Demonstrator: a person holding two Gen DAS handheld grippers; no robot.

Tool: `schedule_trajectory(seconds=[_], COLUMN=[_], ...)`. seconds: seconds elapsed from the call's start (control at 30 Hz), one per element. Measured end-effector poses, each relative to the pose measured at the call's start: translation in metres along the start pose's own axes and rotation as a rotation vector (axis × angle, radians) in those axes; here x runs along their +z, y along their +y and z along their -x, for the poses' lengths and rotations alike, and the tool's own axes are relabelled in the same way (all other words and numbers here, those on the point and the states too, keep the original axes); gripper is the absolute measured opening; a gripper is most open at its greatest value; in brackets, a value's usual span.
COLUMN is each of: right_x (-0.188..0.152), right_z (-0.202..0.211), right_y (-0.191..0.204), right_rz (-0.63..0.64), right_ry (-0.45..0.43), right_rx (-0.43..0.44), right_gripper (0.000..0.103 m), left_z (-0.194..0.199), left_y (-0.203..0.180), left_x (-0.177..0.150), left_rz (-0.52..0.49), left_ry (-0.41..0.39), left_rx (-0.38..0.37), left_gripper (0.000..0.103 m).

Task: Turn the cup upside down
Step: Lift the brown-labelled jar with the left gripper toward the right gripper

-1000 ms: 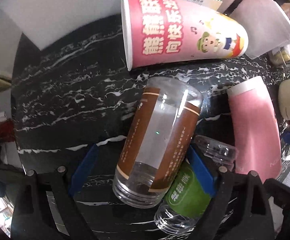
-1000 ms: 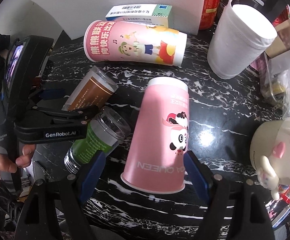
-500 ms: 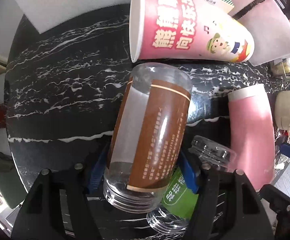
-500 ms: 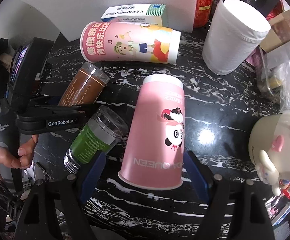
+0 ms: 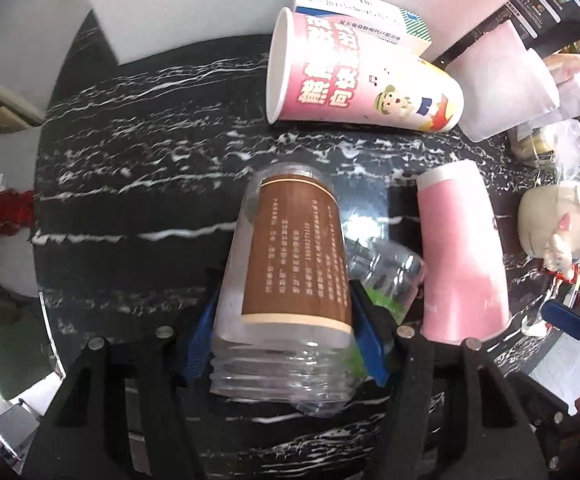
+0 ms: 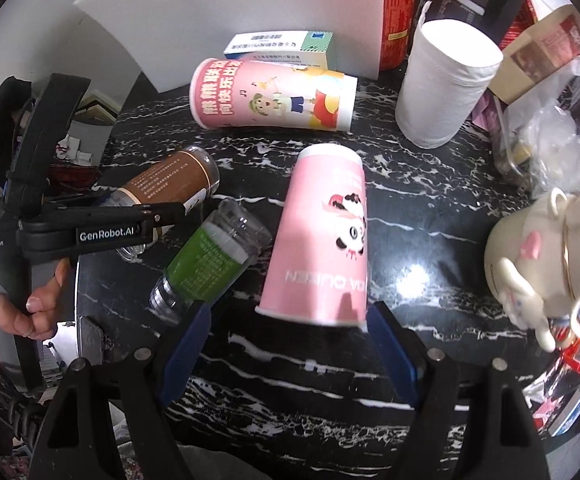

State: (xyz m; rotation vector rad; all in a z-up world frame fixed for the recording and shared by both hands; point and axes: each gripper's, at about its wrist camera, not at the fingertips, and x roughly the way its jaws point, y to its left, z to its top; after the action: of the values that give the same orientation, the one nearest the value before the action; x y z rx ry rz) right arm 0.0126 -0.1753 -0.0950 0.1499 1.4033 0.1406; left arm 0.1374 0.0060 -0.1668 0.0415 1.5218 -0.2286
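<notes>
My left gripper (image 5: 283, 320) is shut on a clear plastic cup with a brown label (image 5: 294, 264). It holds the cup tilted above the black marble table, threaded mouth toward the camera; it also shows in the right wrist view (image 6: 165, 186). A clear cup with a green label (image 6: 205, 264) lies on its side beside it. A pink panda paper cup (image 6: 326, 240) lies on the table, mouth toward my right gripper (image 6: 290, 344). The right gripper is open, its blue pads on either side of that cup's rim without gripping it.
A large pink cartoon paper cup (image 6: 273, 98) lies on its side at the back, before a white box (image 6: 281, 46). A white cup (image 6: 444, 84) stands upside down at back right. A cream ceramic teapot (image 6: 546, 256) and cluttered bags sit at the right edge.
My left gripper closed on the brown-label cup and lifted it off the table, tilting its base away. The right gripper drew slightly closer to the pink panda cup.
</notes>
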Motion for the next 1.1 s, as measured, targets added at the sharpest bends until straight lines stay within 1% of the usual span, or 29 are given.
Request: schedule_trajectory(seconds=[0.2,0.3,0.37,0.5,0.6,0.8,0.93,1.03,1.1], right_x=[-0.023,-0.033,-0.041,-0.055,-0.066,-0.091,-0.107,-0.118,-0.126], right_z=[0.015,0.021,0.026,0.037,0.044,0.052,0.048,0.044,0.041], right_y=[0.002,0.003,0.005,0.008,0.013,0.022,0.024,0.026,0.027], right_rz=[-0.008,-0.012,-0.014,-0.010,-0.003,0.022,0.023,0.020,0.017], right_ry=[-0.017,-0.029,-0.040,-0.070,-0.085,-0.096,-0.083,-0.069,-0.057], right_rx=[0.010,0.013,0.013,0.015,0.023,0.016,0.044,0.044,0.042], right_gripper=[0.081,0.081,0.081,0.081,0.081,0.081,0.081,0.081,0.081], left_z=[0.037,0.050,0.066,0.083,0.097,0.105,0.104,0.100,0.096], left_y=[-0.011,-0.018,-0.020,-0.028,-0.034,-0.041,-0.044,-0.048,-0.052], left_x=[-0.022,-0.027,-0.038,-0.057,-0.079,-0.117,-0.143,-0.159,-0.166], left_rz=[-0.028,-0.027,-0.029,-0.040,-0.048,-0.055,-0.058,-0.059,-0.065], left_ry=[-0.057,-0.082,-0.103,-0.131,-0.144,-0.141,-0.141,-0.133,-0.129], left_rx=[0.012,0.016,0.011,0.007,0.004,0.012,0.006,-0.013,-0.012], left_gripper=[0.060,0.060,0.060,0.060,0.060,0.060,0.060,0.060,0.060])
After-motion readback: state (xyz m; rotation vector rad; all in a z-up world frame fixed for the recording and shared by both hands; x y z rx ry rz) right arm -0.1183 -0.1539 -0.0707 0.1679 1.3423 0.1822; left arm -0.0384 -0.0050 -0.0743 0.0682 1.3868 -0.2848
